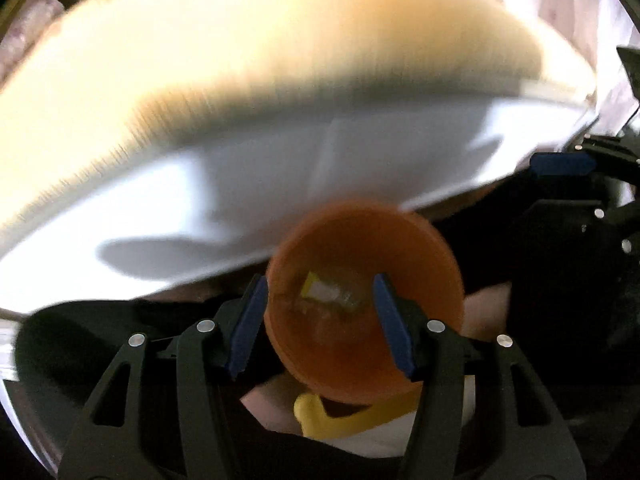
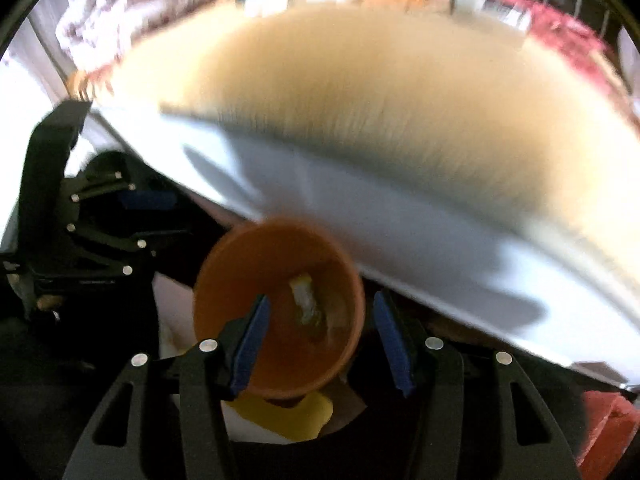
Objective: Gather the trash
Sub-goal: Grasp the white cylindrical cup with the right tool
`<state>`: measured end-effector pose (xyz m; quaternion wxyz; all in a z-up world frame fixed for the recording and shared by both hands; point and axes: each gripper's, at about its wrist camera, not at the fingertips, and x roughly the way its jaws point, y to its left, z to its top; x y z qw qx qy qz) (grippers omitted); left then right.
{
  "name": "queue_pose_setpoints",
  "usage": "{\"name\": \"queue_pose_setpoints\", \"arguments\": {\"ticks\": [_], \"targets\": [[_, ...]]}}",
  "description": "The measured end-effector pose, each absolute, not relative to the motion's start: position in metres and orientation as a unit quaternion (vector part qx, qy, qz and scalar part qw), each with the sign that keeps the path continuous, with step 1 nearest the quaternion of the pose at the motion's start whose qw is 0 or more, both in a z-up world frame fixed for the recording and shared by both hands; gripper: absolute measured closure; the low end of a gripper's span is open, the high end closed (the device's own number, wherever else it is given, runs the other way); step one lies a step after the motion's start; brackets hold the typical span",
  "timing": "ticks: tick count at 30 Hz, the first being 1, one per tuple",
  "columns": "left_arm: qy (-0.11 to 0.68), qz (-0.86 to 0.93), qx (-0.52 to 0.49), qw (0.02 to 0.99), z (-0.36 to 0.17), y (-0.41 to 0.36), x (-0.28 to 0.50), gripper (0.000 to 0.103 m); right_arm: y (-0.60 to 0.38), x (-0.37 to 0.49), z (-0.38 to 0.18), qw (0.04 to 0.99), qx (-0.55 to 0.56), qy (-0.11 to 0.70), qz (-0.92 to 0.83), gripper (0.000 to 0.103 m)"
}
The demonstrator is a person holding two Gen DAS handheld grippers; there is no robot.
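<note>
An orange cup [image 1: 362,304] with a crumpled clear and yellow wrapper [image 1: 330,294] inside hangs over a dark bin with white and yellow trash [image 1: 340,420] below. My left gripper [image 1: 322,328] has one blue pad [image 1: 246,328] outside the cup and the other inside it, on the wall. In the right wrist view the same cup [image 2: 280,308] sits between my right gripper's [image 2: 324,344] pads; the left pad [image 2: 250,344] overlaps the cup's rim, the right pad [image 2: 394,344] stands apart from it. Both views are motion-blurred.
A white table edge [image 1: 240,184] and tan surface [image 1: 260,52] fill the upper half of both views. The other gripper shows at the right edge [image 1: 568,164] and at the left [image 2: 100,220]. A red object [image 2: 608,428] sits at lower right.
</note>
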<state>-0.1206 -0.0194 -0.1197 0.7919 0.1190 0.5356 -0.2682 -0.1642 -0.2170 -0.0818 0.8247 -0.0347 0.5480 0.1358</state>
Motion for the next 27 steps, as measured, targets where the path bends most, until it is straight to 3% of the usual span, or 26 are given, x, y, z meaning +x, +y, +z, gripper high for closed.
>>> {"name": "queue_pose_setpoints", "arguments": {"ticks": [3,11,16,27], "targets": [[0.486,-0.264,0.101,0.827,-0.073,-0.017,-0.118,0.036,-0.218,-0.160,-0.050,0.850,-0.015,0.510,0.132,0.049],[0.409,-0.238,0.062,0.879,-0.004,-0.020,-0.093,0.035,-0.273,-0.094,0.006,0.897,0.009,0.434,0.085,0.048],[0.400,-0.217,0.034,0.890,-0.013,-0.019,-0.062,0.035,-0.300,-0.027,0.016,0.903,-0.055,0.420,0.068,0.039],[0.407,-0.214,0.031,0.888,-0.024,-0.023,-0.046,0.035,-0.294,0.080,-0.017,0.810,-0.234,0.501,0.194,0.032]]}}
